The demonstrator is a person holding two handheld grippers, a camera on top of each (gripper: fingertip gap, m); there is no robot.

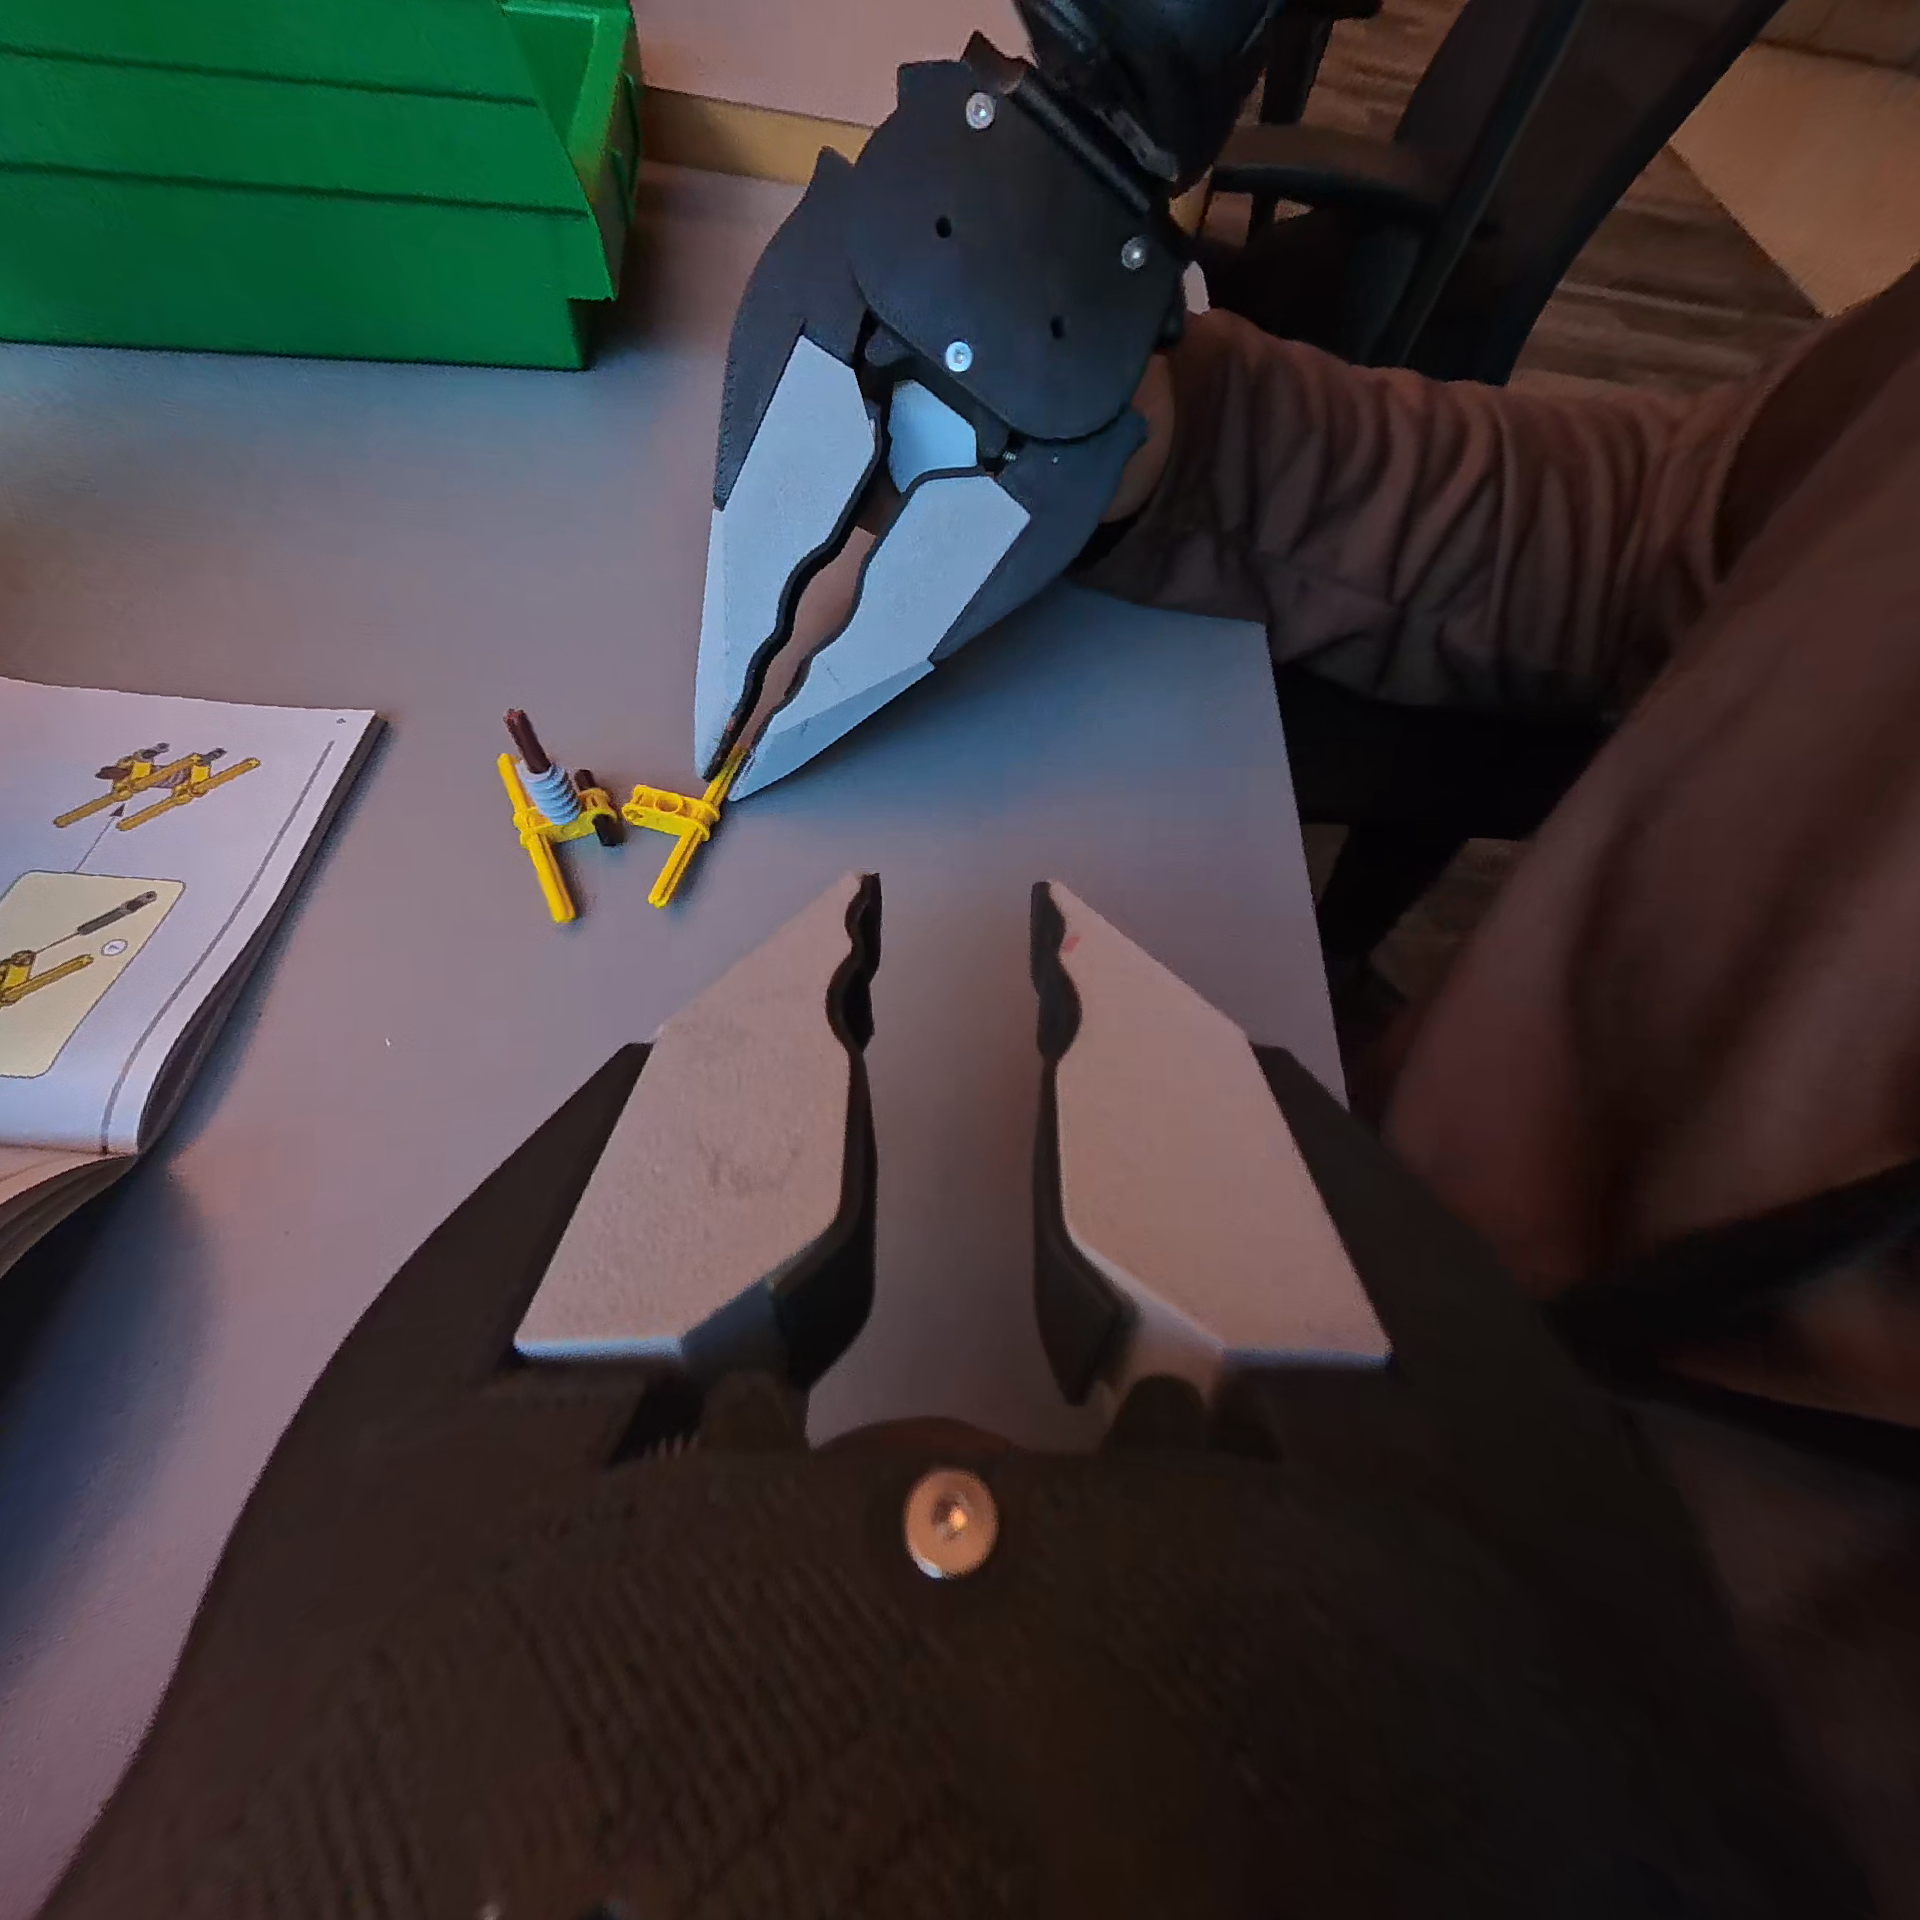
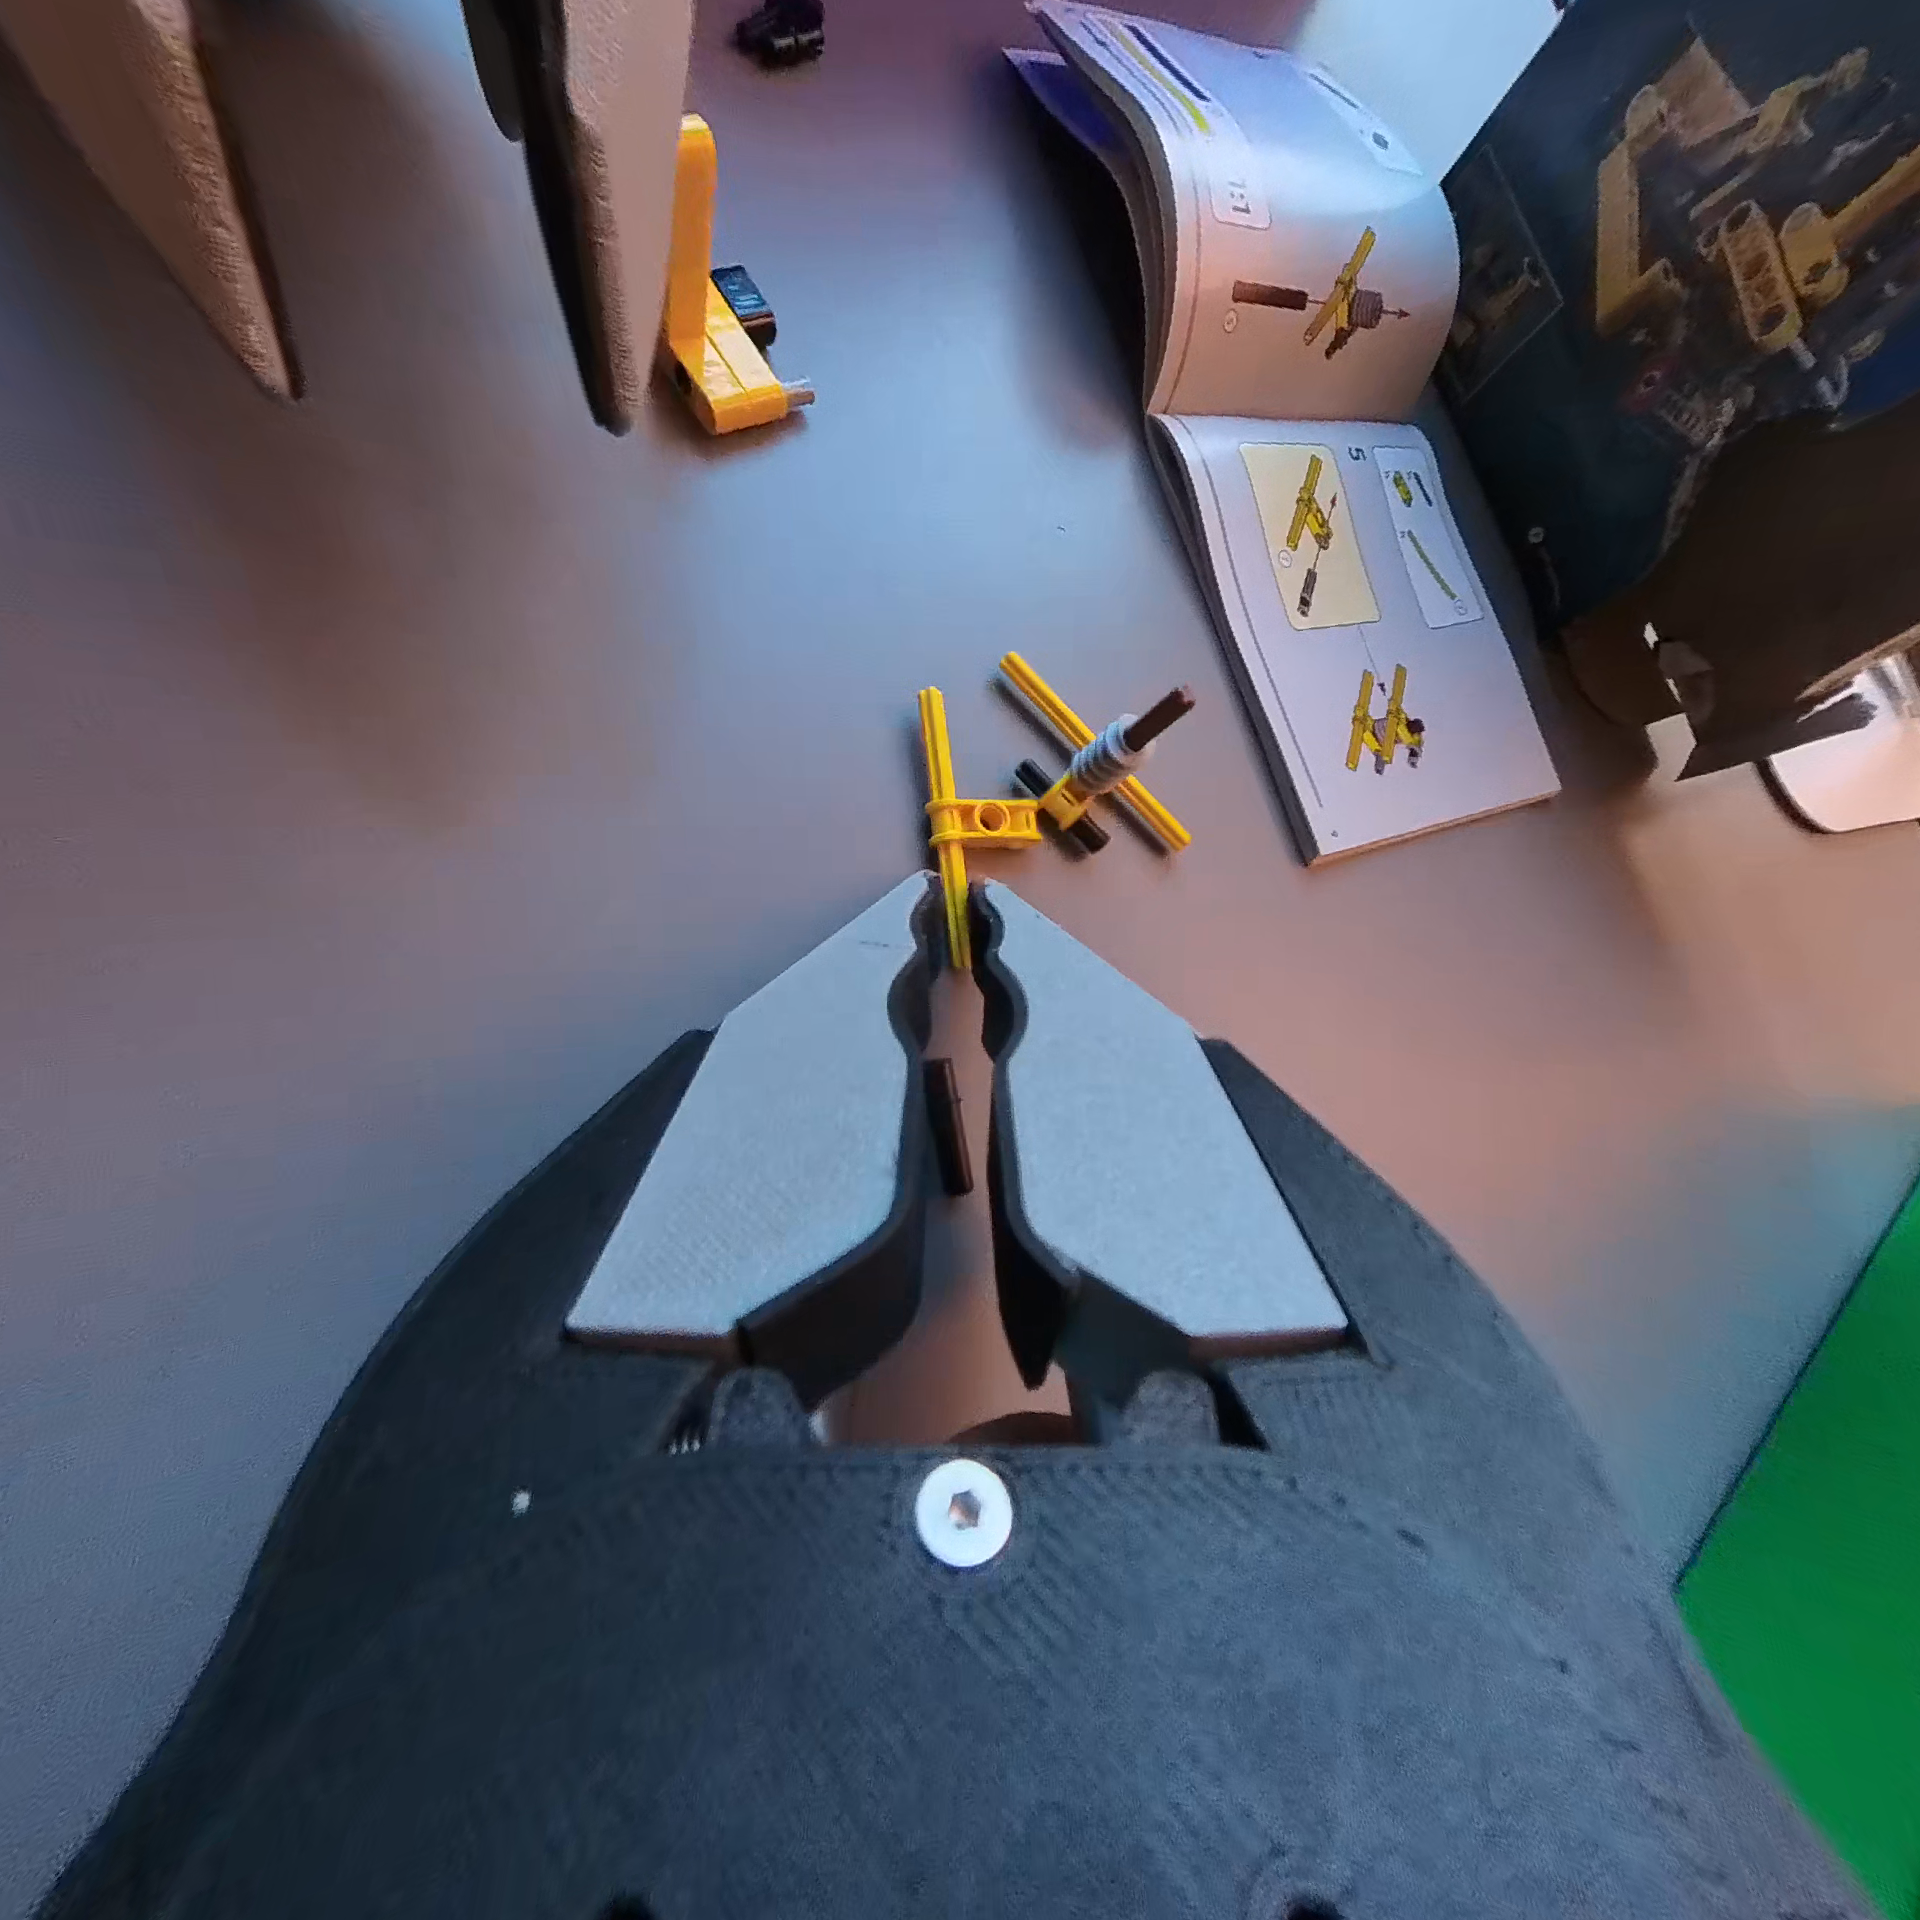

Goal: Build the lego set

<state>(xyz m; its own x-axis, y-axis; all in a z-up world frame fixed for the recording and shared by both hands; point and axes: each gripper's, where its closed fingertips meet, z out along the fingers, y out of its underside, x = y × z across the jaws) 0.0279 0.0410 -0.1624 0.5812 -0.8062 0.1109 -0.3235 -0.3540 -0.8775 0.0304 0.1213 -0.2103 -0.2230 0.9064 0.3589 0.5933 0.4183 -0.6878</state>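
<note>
Step in hand, as judged: joining two small sub-assemblies, as the open instruction booklet (image 2: 1382, 623) at the table's far side illustrates.

Right gripper (image 2: 958, 914): nearly closed, pinching the near end of a yellow axle (image 2: 943, 810) between its fingertips. Axle low over the grey table (image 2: 416, 727); contact with the surface not determinable. Yellow connector (image 2: 992, 819) seated crosswise on that axle, its free end touching or just beside the second sub-assembly (image 2: 1101, 764): another yellow axle carrying a grey worm gear, a dark brown shaft and a black pin. Whether the two are already mated: cannot tell.

Left gripper (image 1: 954, 894): spread apart, holding nothing, hovering near the table's right edge, short of the parts.

Loose dark pin (image 2: 951, 1122) lying on the table beneath the right gripper, between its fingers, ungripped. Larger yellow piece (image 2: 717, 353) with black parts farther across the table, beside the left gripper's fingers. Green bins (image 1: 301, 177) at the far left corner; dark printed box (image 2: 1683, 312) beyond the booklet.

Next move, as judged: steadying of the second sub-assembly by the left gripper, then pressing the connector onto the pin, in line. Risk: thin axle pivoting in the pinch; light parts sliding on the smooth surface.
</note>
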